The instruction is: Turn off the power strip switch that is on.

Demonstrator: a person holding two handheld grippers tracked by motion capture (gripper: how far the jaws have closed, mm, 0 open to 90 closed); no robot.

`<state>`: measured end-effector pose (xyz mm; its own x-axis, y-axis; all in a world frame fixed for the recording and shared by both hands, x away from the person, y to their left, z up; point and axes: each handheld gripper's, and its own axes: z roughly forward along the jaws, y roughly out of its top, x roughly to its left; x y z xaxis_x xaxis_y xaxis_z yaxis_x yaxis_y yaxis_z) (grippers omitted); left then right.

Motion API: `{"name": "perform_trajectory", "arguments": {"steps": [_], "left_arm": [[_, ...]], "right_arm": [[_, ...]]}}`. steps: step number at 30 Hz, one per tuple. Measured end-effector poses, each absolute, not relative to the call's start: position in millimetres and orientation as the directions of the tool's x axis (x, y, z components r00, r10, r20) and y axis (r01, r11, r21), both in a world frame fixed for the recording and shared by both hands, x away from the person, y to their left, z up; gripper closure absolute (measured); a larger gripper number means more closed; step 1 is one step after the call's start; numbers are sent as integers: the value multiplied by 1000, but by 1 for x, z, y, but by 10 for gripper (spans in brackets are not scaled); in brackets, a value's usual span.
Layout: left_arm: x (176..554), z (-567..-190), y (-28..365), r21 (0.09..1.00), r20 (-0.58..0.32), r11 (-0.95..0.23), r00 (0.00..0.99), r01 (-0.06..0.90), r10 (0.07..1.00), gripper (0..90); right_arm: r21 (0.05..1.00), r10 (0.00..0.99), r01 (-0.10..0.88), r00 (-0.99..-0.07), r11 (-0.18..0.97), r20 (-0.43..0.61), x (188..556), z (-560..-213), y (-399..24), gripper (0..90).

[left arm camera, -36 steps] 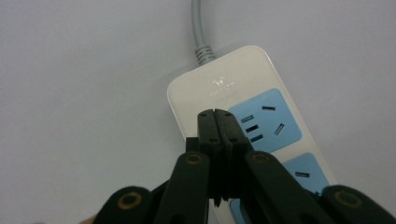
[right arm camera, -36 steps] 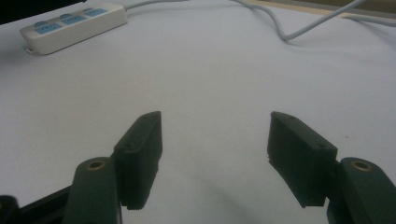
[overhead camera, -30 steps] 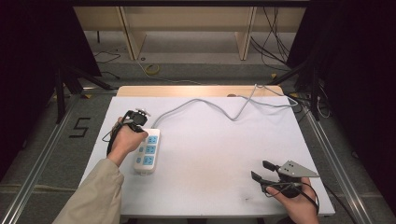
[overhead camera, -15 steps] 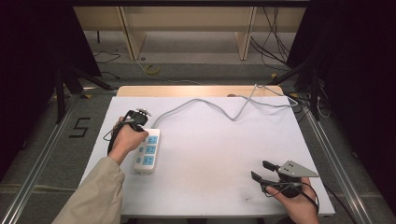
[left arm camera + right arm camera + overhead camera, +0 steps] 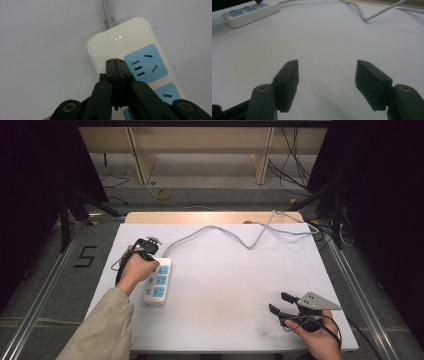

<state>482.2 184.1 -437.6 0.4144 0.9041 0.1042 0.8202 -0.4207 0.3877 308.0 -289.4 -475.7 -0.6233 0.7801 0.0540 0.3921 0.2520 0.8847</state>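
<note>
From above, we see the power strip [image 5: 157, 282] at the table's [image 5: 225, 290] left centre, our left gripper [image 5: 145, 247] over its far end, and its cord [image 5: 220, 231] snaking toward the upper right.

In the left gripper view, our jaws are pressed together, empty, tips on the strip's casing beside a blue socket [image 5: 146, 63]; pushing here could skid the strip.

In the right gripper view, our right gripper [image 5: 327, 82] is spread wide over bare table, nothing blocking it.

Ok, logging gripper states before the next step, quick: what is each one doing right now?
Left gripper: shut, empty, tips over the power strip near its cable end.
Right gripper: open, empty, above the white table.
</note>
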Motion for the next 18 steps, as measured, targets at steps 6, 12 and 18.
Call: {"name": "perform_trajectory", "arguments": {"steps": [6,12,18], "left_arm": [[482,-438,183,385,108,-421,413,821,904,894],[483,-438,183,381,107,-423,415,822,903,896],[485,-437,182,365,115,-425,413,828,903,897]], "right_arm": [[884,780,393,-624,253,54,308,-476,-289,367],[884,779,392,-625,255,52,308,-476,-289,367],[884,778,391,-626,256,51,307,-475,-289,367]]}}
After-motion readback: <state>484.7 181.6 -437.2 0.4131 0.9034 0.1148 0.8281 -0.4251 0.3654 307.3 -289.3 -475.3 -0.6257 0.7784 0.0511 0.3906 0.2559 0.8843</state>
